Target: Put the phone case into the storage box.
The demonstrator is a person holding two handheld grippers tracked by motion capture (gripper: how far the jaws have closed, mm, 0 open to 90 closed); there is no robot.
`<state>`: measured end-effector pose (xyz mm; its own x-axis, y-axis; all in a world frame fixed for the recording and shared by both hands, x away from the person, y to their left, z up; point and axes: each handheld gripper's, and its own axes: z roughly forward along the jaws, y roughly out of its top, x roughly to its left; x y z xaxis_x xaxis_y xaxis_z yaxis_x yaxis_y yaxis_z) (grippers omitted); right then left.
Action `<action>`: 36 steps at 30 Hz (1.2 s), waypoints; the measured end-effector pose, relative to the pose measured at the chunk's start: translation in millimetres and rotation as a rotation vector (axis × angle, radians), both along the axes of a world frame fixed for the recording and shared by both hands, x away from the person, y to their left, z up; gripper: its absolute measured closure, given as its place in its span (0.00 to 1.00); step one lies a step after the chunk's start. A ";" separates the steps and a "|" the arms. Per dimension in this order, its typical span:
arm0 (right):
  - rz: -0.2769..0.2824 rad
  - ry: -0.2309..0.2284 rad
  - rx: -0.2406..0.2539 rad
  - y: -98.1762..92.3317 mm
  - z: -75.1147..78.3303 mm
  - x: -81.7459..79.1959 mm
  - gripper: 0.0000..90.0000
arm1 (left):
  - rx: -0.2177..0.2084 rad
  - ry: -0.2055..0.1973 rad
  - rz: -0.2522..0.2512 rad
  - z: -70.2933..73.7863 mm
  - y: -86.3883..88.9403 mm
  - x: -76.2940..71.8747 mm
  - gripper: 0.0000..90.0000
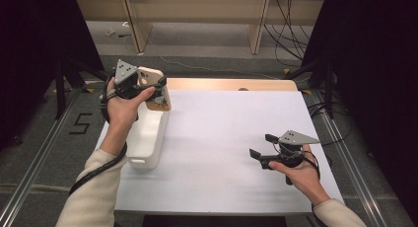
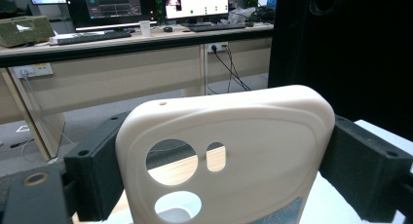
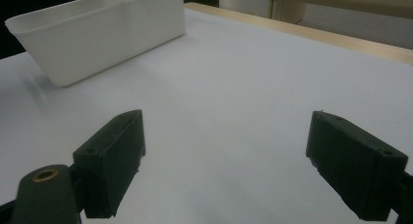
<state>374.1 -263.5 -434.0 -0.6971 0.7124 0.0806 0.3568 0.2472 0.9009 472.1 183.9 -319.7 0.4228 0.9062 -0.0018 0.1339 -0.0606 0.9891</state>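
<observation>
Clamping a cream phone case (image 1: 156, 89) between its two black jaws, the left gripper (image 1: 158, 94) sits raised over the far end of a white bin (image 1: 150, 138) at the table's left edge. In the left gripper view the phone case (image 2: 234, 156) stands upright with a jaw pressed on each side; its camera cut-outs show, but its lower part is cut off by the bottom of the frame. A patch of blue-grey at its lower edge is too little to identify. From the high view the person's left hand (image 1: 121, 106) and the gripper body cover much of the case, and the bin's inside is hard to read, partly hidden by the forearm.

At the right, the right gripper (image 1: 262, 149) rests low above the white table (image 1: 222, 153), well apart from the bin, its jaws spread wide with nothing between them. Looking along those jaws, the right gripper view shows bare table and the bin (image 3: 102, 36) beyond, its far end cut off at the top.
</observation>
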 end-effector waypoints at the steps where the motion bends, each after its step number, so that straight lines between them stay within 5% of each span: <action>1: -0.001 0.000 -0.002 -0.1 0.1 0.0 0.17 | 0.006 0.000 0.000 -0.4 0.6 0.5 0.13; 36: -0.009 0.002 0.000 -1.6 0.3 0.7 0.17 | 0.025 0.000 0.024 1.9 7.0 14.2 0.13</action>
